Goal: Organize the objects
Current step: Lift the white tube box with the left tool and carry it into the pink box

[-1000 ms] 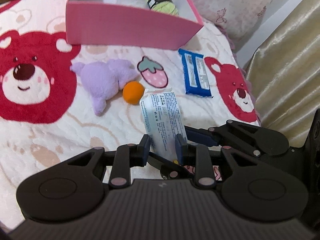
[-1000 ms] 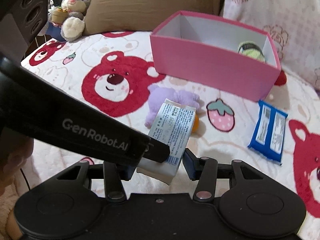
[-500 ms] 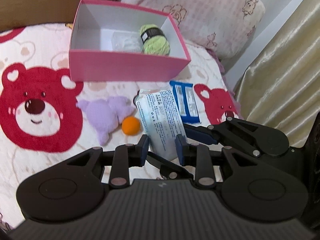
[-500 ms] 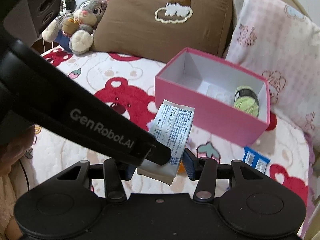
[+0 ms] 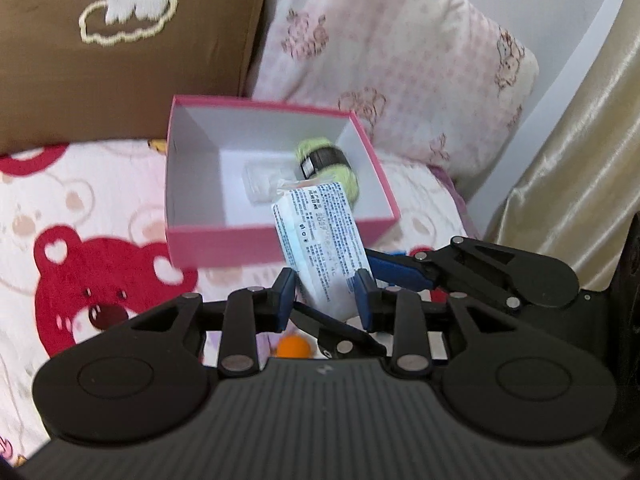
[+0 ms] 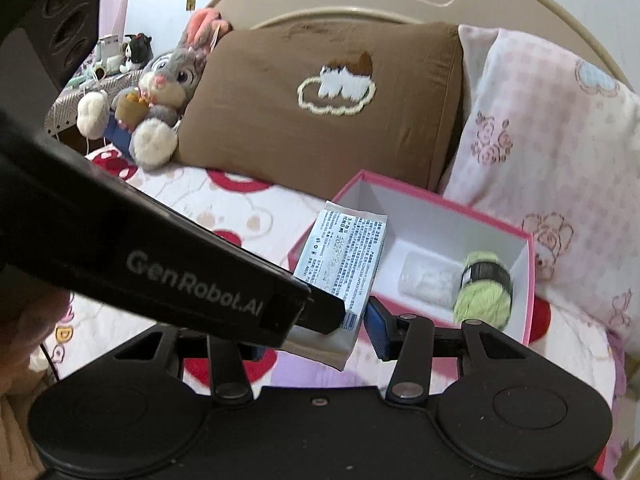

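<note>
A white printed tissue pack (image 5: 320, 240) hangs in the air just in front of the pink box (image 5: 224, 248). My left gripper (image 5: 325, 294) has its blue pads against the pack's lower sides, and its jaws are opening. My right gripper (image 6: 320, 340) is shut on the same pack (image 6: 344, 256) from the side; one of its fingers (image 5: 396, 270) crosses under the left one. The left gripper's black finger (image 6: 224, 280) hides the right gripper's left pad. Inside the box (image 6: 528, 280) lie a green yarn ball (image 6: 484, 288) and a clear packet (image 6: 424, 280).
An orange ball (image 5: 294, 346) and a purple plush (image 6: 300, 376) lie on the bear-print bedspread (image 5: 100, 208) under the grippers. A brown pillow (image 5: 120, 40) and a pink pillow (image 5: 400, 60) stand behind the box. A grey rabbit plush (image 6: 160, 92) sits far left, a gold curtain (image 5: 580, 140) right.
Both grippers have risen with the pack and tilted up toward the box. The box's inside and the pillows now show; the blue packet and most of the purple plush have dropped from view.
</note>
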### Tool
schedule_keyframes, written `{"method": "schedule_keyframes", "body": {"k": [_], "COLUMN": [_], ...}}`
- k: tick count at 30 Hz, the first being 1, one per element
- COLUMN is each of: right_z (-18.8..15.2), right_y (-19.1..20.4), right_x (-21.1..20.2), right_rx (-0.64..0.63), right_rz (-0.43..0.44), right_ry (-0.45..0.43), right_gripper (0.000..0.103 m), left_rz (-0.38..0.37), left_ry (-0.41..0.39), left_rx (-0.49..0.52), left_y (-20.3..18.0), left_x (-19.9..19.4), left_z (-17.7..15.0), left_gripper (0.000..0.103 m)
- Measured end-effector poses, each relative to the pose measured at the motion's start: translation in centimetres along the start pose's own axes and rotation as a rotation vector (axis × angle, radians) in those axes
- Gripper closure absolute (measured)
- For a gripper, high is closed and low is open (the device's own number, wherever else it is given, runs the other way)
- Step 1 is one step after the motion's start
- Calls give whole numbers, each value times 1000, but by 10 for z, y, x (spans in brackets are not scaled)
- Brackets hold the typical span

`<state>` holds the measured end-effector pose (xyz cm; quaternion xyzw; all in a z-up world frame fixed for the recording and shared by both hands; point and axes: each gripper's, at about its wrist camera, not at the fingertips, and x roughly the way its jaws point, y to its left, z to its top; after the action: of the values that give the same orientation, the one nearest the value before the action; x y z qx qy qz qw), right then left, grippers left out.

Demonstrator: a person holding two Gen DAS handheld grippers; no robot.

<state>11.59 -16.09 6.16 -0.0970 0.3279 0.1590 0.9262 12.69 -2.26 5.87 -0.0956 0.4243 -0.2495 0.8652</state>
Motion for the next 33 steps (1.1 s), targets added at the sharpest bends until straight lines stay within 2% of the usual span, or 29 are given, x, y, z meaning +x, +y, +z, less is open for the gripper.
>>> {"method": "schedule_keyframes", "body": {"k": [8,13,19,28,33], "right_z": [37,53,56,48,44], "right_y": [-22,-53,-85,-111,-122], "right_x": [15,48,110,199,227], "right_rx": [6,107,214,287,307], "right_rz": [-18,43,109,159,165], "right_ry": [-49,-40,25,150,200], "right_gripper": [51,51,52,52,52], "left_rz": [-12,32,99,165,148], "left_ry": [-41,-22,62,166,209], "left_rx": [-35,-50,-93,-136,-146], "left_y": [6,13,32,63,75], "left_x": [6,33,94,174,203], "left_z": [51,79,106,119,124], "left_gripper": [71,71,71,71,71]}}
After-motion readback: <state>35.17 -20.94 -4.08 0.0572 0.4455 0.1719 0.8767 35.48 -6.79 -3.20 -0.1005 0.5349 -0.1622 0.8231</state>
